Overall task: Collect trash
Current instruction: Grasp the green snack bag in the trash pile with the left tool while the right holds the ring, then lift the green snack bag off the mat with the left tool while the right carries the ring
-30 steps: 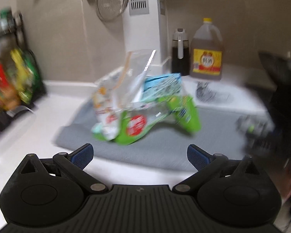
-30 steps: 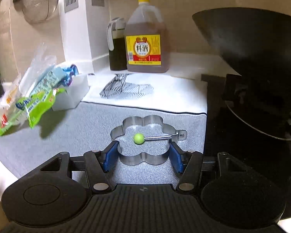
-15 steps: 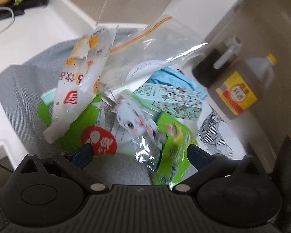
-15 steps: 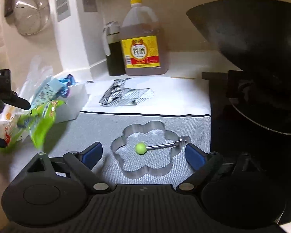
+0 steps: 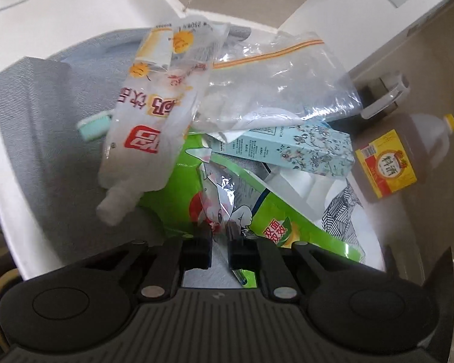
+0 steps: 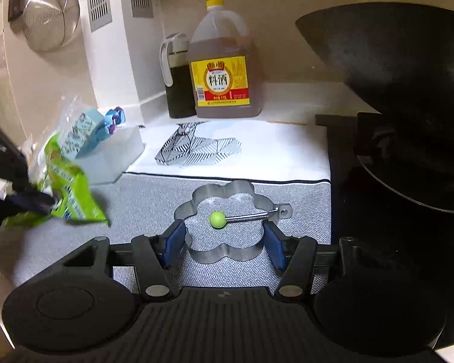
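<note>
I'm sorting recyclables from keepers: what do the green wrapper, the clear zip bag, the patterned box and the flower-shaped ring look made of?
Green wrapper: glossy plastic film, crinkled, with glare.
Clear zip bag: thin see-through plastic with an orange zip strip.
Patterned box: probably matte printed cardboard, with crisp edges.
Flower-shaped ring: shiny metal, likely steel.

Only clear text is on the jug: its yellow label says 料酒 in big black characters, with a red band under it too small to read. The same label shows from the left wrist. The clear pouch has orange characters and "200ml" at its top edge; the green bag's print is unreadable.
</note>
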A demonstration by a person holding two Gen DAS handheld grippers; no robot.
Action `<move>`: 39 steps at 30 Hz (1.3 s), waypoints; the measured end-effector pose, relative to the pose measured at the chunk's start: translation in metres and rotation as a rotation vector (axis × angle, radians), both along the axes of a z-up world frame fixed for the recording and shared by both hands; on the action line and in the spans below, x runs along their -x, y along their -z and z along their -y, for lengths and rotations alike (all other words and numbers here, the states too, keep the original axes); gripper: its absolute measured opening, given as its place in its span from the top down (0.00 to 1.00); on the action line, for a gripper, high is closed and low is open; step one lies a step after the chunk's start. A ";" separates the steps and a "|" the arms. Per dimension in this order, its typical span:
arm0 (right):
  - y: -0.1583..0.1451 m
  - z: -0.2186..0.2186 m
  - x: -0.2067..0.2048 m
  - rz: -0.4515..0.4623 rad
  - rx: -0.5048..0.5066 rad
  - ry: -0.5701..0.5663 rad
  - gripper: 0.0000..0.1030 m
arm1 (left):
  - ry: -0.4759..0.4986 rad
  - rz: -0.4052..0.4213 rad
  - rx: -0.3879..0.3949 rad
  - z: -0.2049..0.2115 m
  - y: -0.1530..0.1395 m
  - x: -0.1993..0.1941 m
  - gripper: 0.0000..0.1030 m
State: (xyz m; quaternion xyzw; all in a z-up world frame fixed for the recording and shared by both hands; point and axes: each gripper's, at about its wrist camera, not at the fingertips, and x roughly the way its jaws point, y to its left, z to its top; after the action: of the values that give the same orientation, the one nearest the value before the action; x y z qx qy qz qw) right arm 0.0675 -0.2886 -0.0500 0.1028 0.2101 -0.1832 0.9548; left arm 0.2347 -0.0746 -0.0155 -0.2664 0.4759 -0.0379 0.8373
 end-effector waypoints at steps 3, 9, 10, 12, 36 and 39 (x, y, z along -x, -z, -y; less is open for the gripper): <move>-0.003 -0.003 0.009 0.031 0.032 0.022 0.43 | 0.045 0.077 -0.029 -0.002 -0.015 0.021 0.92; -0.015 -0.002 0.039 0.084 0.031 0.051 0.43 | 0.170 0.216 -0.020 -0.005 -0.043 0.073 0.92; -0.017 -0.003 0.045 0.096 0.035 0.055 0.43 | 0.189 0.235 -0.019 -0.004 -0.047 0.081 0.92; -0.022 -0.006 0.055 0.115 0.051 0.061 0.43 | 0.218 0.274 -0.027 -0.007 -0.054 0.096 0.92; -0.007 -0.011 0.036 0.003 0.040 0.005 0.12 | 0.192 0.108 0.026 -0.046 -0.020 0.093 0.03; -0.009 -0.015 0.039 0.022 0.112 0.004 0.07 | 0.208 0.096 0.053 -0.037 -0.020 0.093 0.03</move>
State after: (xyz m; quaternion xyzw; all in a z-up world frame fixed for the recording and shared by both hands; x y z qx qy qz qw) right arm 0.0284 -0.2738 -0.0408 0.0517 0.1887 -0.1956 0.9610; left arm 0.1422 -0.0377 0.0041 -0.2354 0.4592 -0.1498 0.8434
